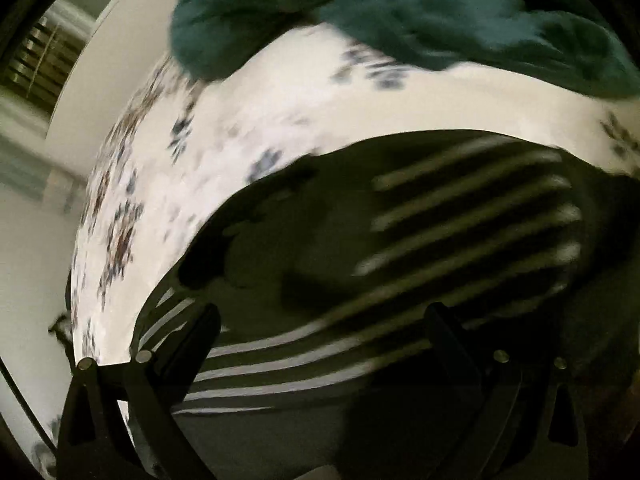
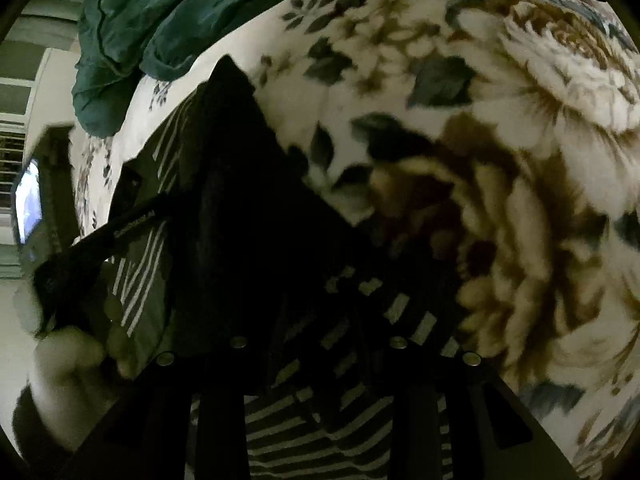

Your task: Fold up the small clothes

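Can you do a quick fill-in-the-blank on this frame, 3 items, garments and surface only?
1. The dark garment between the left gripper fingers carries pale ____.
2. The crumpled cloth lying beyond it is ____ in colour.
3. Both lie on a white blanket printed with a ____ pattern.

Missing words: stripes; green; floral

Both wrist cams sit super close, looking down over the striped garment point(image 1: 460, 216) on the floral bedspread point(image 2: 520, 120); both catch the green cloth point(image 1: 400, 12).

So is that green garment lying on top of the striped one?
No, the green garment lies apart on the floral blanket, beyond the dark striped garment.
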A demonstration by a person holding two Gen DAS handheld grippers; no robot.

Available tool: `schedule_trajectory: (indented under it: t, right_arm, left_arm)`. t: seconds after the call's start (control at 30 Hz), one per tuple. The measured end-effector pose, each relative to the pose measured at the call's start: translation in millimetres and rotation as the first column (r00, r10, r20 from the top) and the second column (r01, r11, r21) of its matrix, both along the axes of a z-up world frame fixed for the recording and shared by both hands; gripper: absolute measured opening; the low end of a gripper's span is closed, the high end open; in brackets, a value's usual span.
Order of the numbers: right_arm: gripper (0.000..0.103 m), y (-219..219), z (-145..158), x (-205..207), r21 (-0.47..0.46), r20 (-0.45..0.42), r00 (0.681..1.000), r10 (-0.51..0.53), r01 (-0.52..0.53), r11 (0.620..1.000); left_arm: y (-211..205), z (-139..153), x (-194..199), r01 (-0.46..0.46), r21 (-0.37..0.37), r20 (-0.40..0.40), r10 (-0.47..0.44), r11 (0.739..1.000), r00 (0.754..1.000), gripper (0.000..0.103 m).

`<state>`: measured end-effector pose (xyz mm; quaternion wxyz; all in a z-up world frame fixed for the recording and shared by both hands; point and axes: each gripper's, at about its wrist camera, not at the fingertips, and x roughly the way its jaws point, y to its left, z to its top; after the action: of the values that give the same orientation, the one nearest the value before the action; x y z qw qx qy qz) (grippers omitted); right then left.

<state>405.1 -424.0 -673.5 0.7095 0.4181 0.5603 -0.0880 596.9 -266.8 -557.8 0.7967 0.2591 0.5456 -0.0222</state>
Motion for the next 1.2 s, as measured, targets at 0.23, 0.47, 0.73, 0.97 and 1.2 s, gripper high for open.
schedule_trajectory:
  t: [0.23, 0.47, 0.73, 0.97, 1.2]
  right_arm:
    - [0.034, -17.6, 17.2, 27.7, 0.070, 0.069, 0.996, -0.063, 0.059, 0.996]
    - [0.035, -10.3, -4.0, 57.8, 0.069, 0.042, 0.998, -0.050, 0.047, 0.997]
    - [0.032, -9.0, -15.3, 66.4, 0.090, 0.052, 0.996, -0.069, 0.064, 0.994]
    - [0.010, -6.8, -16.8, 58.2, 0.062, 0.051, 0.998, -0.045, 0.041, 0.997]
    - [0.008, -8.2, -12.3, 50.3, 0.055, 0.042, 0.999, -0.025, 0.022, 0.998]
  left_arm:
    - [-46.9, 39.8, -27.4, 0.252, -0.157, -0.021, -0.258, 0.955, 0.966, 0.103]
    - [-135.0, 2.8, -47.2, 0.462, -0.134, -0.151, -0.478, 0.877, 0.865, 0.070]
    - [-152.8, -7.5, -55.1, 0.549, -0.105, -0.171, -0.559, 0.829, 0.811, 0.007]
    - [-147.3, -0.6, -36.7, 0.534, -0.094, -0.130, -0.542, 0.840, 0.830, 0.000]
    - [-90.8, -0.2, 25.8, 0.347, -0.103, -0.134, -0.359, 0.932, 0.924, 0.000]
